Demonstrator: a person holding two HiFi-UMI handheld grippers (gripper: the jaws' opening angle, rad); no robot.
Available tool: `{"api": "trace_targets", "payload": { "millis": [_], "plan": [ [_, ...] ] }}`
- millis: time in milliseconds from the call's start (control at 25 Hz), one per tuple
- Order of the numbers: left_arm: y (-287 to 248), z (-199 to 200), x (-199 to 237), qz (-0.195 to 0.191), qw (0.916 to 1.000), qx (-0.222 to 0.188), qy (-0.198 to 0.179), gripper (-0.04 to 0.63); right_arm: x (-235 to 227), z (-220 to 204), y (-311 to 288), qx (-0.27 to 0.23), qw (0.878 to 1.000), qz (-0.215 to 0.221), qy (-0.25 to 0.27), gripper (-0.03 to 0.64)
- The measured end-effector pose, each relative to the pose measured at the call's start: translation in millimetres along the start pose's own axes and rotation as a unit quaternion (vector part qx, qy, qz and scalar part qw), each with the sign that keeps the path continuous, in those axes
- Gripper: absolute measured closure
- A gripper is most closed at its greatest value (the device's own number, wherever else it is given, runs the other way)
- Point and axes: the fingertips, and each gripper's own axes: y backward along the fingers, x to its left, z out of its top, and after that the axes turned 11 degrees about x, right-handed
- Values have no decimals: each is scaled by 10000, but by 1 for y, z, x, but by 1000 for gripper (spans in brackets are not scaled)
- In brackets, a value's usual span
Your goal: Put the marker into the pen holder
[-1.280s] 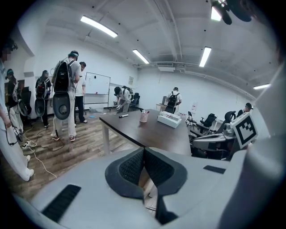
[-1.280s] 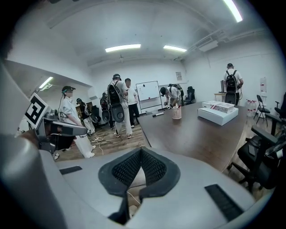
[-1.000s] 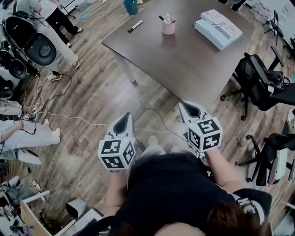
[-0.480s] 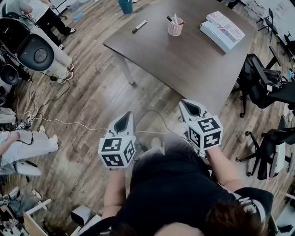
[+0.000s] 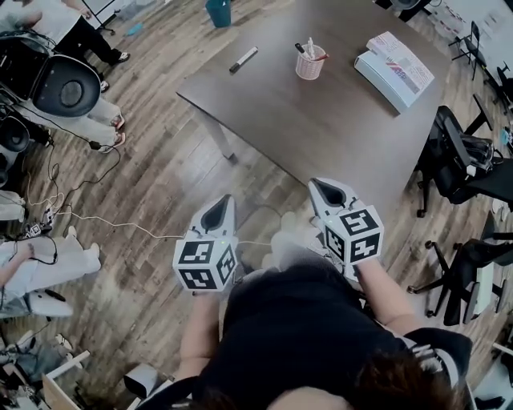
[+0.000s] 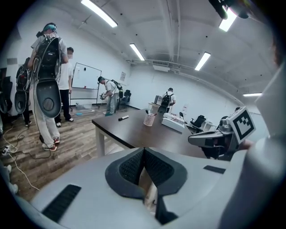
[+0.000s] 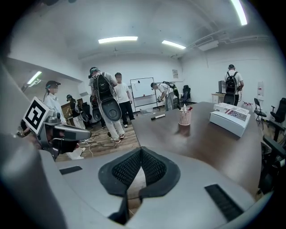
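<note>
A black marker lies on the far left part of the dark table, apart from a pink mesh pen holder with a few pens in it. The left gripper view shows the marker to the left of the holder; the right gripper view shows the same marker and holder. My left gripper is shut and empty over the floor, short of the table. My right gripper is shut and empty at the table's near edge.
A white box lies at the table's far right and a teal cup stands at its far left. Black office chairs are on the right. People stand to the left, and cables run over the wooden floor.
Both grippers have advanced toward the table, still side by side and shut. The table and its objects sit nearer in the head view.
</note>
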Motion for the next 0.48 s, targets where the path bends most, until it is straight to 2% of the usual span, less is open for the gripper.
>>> {"api": "trace_targets", "payload": {
  "millis": [120,280,480],
  "plan": [
    [-32,26,-1,11,9999,-27,-131,568,-23,19,-15,-31,9999,57,77,598],
    [-76,63,-9,19,9984,-118,-560,568,-48,35,-36,-9,9999,150,85,598],
    [-118,98,-10,44,9974,-166,-700,568,-76,46,-47,-5,9998,217,26,598]
  ]
}}
